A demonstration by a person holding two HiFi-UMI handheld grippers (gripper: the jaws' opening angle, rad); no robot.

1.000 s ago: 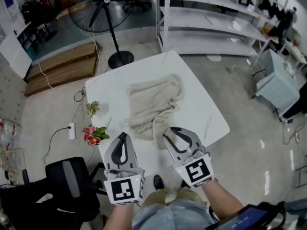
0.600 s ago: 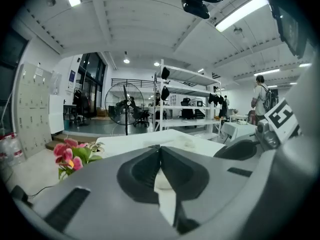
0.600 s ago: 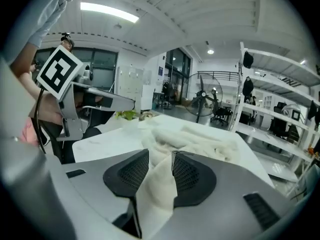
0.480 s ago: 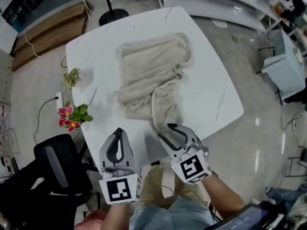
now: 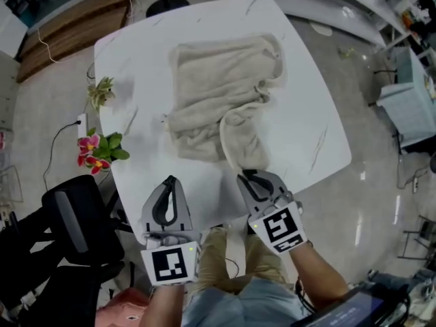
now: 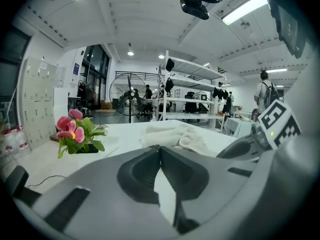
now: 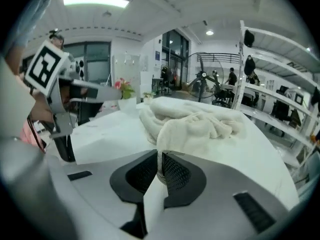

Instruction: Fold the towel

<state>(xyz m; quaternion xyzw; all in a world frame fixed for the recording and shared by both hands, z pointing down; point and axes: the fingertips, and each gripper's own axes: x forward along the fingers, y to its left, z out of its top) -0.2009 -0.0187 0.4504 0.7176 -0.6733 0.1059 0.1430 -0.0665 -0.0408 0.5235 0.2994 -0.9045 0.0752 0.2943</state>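
Note:
A crumpled beige towel (image 5: 225,101) lies on the white table (image 5: 136,60), with a folded flap trailing toward the near edge. My right gripper (image 5: 246,176) sits at that flap's near end. Its jaws have just been closing and now pinch the towel's edge (image 7: 190,121) between the tips (image 7: 160,154). My left gripper (image 5: 170,180) is shut and empty over bare table at the near edge, left of the towel. In the left gripper view its closed tips (image 6: 160,147) point at the towel (image 6: 170,134) farther back.
Pink flowers (image 5: 95,152) and a small green plant (image 5: 101,90) stand at the table's left edge. A black chair (image 5: 75,223) is on the floor to the left. A grey cabinet (image 5: 409,107) stands to the right, and a fan base (image 5: 167,4) beyond the table.
Both grippers have dropped down to the table's near edge. The right gripper's jaws, open before, have closed on the towel's near flap. The left gripper stayed shut.

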